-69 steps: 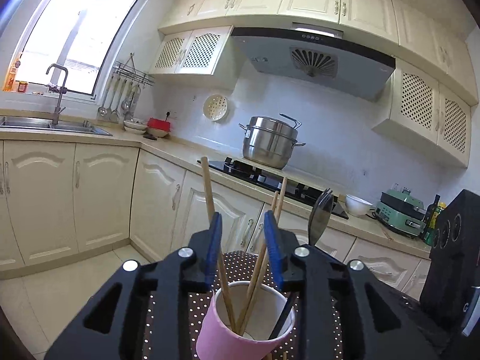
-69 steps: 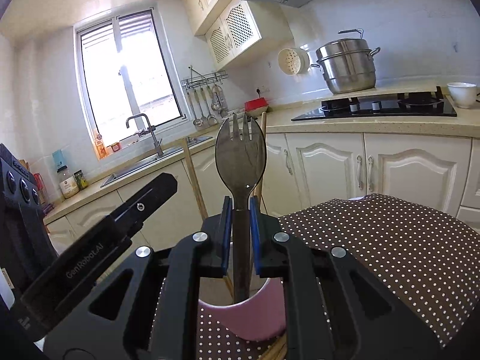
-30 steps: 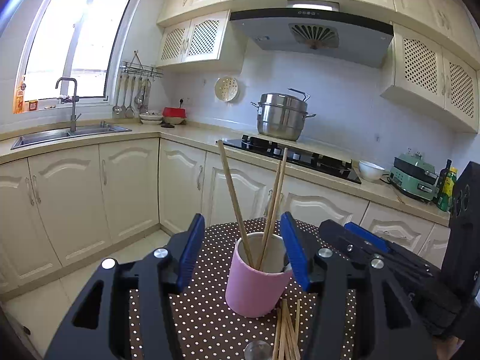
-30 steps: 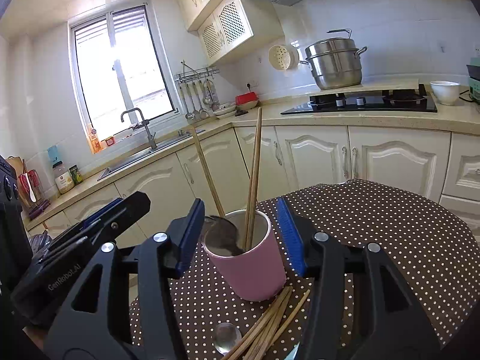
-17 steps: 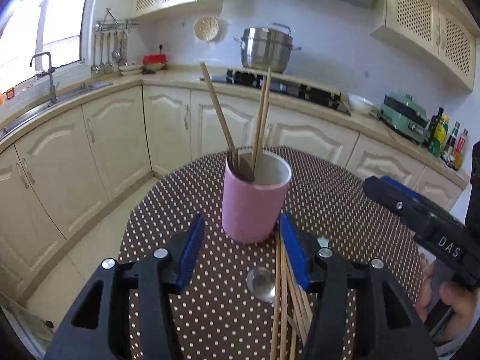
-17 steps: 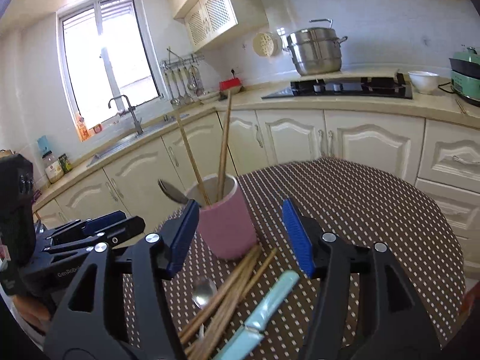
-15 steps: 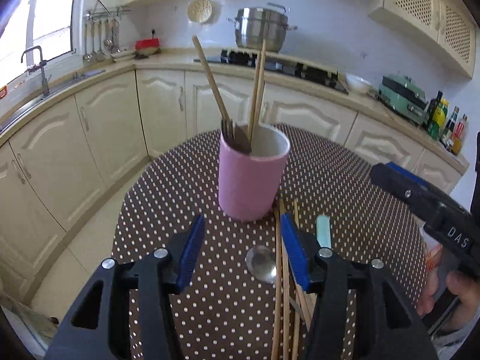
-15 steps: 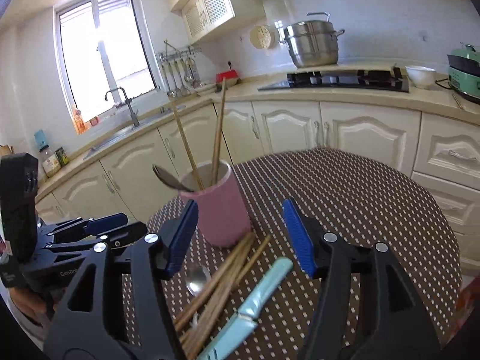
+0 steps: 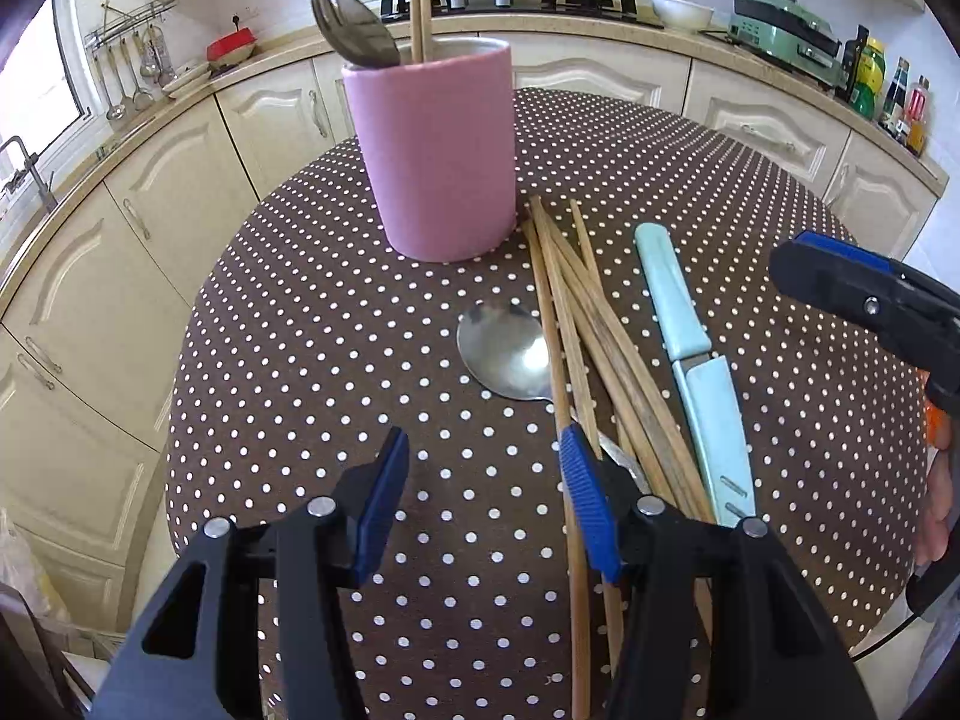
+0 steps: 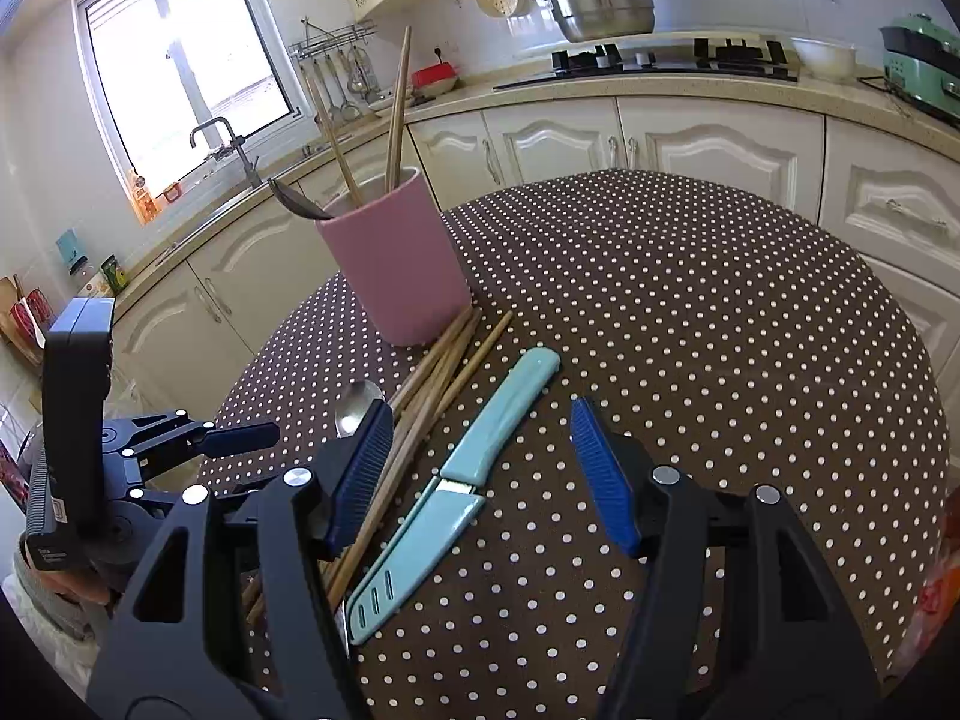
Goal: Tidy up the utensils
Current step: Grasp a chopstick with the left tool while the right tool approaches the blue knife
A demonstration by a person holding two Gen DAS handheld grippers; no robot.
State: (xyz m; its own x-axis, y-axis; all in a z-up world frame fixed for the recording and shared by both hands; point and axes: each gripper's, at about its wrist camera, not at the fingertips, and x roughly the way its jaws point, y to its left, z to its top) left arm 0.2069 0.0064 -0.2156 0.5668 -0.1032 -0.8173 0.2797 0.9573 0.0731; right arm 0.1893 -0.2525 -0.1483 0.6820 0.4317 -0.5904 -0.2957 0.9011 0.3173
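The left gripper (image 9: 480, 498) is hovering spread and empty beside the spoon (image 9: 507, 354), and its blue pad could be nudging the chopsticks (image 9: 576, 324) sideways, scattering them. The pink cup (image 9: 438, 150) (standing upright) is holding two chopsticks and a dark spork, while the right gripper (image 10: 480, 474), spread and empty too, is straddling the knife (image 10: 456, 468) lying on the table (image 10: 720, 300).

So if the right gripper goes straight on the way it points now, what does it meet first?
Probably the light blue sheathed knife lying on the dotted tablecloth; it sits between the open fingers of the right gripper. Depth is hard to judge.
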